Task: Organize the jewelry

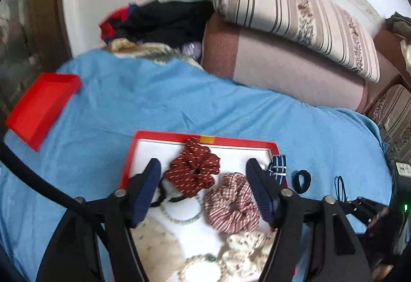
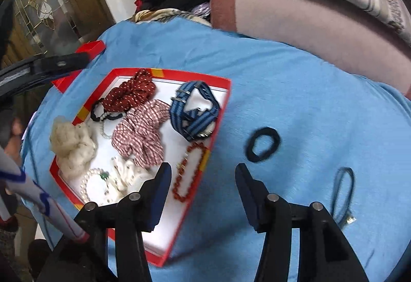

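Observation:
A red box with a white inside [image 1: 133, 151] [image 2: 221, 107] lies on a blue bedspread. It holds a dark red dotted scrunchie [image 1: 195, 169] [image 2: 131, 95], a red-and-white striped scrunchie [image 1: 231, 205] [image 2: 141, 133], a cream scrunchie [image 1: 244, 253], pearl bracelets [image 1: 179, 217] [image 2: 88, 184], a blue striped watch strap [image 2: 192, 115] and a red bead bracelet [image 2: 190, 171] lying over the rim. My left gripper [image 1: 204, 166] is open above the box. My right gripper [image 2: 203, 171] is open over the box's right edge. A black hair tie [image 2: 262, 144] [image 1: 302, 180] and a thin blue cord [image 2: 343, 192] lie on the bedspread.
The red box lid [image 1: 41, 107] lies at the left on the bedspread [image 1: 179, 102]. Rolled bedding and a striped pillow [image 1: 295, 12] lie behind, with a pile of dark clothes [image 1: 164, 20]. A glass door [image 2: 38, 12] is at the far left.

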Demonstrator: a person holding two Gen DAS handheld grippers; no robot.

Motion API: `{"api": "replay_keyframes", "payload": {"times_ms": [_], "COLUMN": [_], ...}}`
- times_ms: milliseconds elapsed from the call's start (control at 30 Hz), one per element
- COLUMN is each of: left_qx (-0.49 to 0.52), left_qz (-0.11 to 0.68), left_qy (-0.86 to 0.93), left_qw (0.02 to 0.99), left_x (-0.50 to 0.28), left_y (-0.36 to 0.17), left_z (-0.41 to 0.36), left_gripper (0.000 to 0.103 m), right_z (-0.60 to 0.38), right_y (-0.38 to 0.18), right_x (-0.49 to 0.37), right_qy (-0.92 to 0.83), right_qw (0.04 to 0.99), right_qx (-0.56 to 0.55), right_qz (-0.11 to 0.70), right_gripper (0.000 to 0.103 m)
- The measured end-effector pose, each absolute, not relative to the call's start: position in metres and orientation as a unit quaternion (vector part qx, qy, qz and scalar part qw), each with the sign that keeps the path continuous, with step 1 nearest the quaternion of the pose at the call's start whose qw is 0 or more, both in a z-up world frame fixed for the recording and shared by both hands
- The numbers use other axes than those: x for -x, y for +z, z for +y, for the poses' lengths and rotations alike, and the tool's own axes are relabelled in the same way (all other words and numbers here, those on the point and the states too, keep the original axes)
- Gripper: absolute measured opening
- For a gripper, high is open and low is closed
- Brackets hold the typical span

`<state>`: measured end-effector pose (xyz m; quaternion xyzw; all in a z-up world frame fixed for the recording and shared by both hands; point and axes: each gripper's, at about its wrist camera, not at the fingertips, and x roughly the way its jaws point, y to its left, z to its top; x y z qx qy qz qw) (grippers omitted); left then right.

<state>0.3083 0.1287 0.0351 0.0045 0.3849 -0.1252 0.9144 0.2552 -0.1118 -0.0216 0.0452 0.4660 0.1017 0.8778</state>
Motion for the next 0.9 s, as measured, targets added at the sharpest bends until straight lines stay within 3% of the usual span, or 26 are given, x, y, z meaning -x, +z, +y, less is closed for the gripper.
{"api": "replay_keyframes", "payload": {"times_ms": [33,233,333,900], "left_qx": [-0.007,-0.026,-0.037,-0.028], "left_qz": [0.371,0.32,0.294,0.319], "left_qy": [-0.114,-0.047,-0.023,0.017], "left_qw": [0.922,0.946,0.955,0.947], "left_x": [-0.297,-0.248,-0.223,-0.118], "left_y": [0.039,0.045,0.046,0.041], "left_z": [0.133,0.146,0.145,0.139], "left_gripper": [0.077,0.08,0.093,0.096], "right_z": [-0.114,-0.115,-0.11,-0.091], "right_y": [-0.021,-0.024,-0.025,-0.019], "right_x": [-0.25,-0.216,-0.199,-0.128], "right_qy": [0.1,0.088,0.089,0.026], "right_qw": [0.878,0.877,0.877,0.885], "right_qx": [-0.046,-0.054,-0.065,-0.059], "right_qz": [0.466,0.469,0.468,0.461], "right_gripper": [0.056,0.056,0.056,0.061]}}
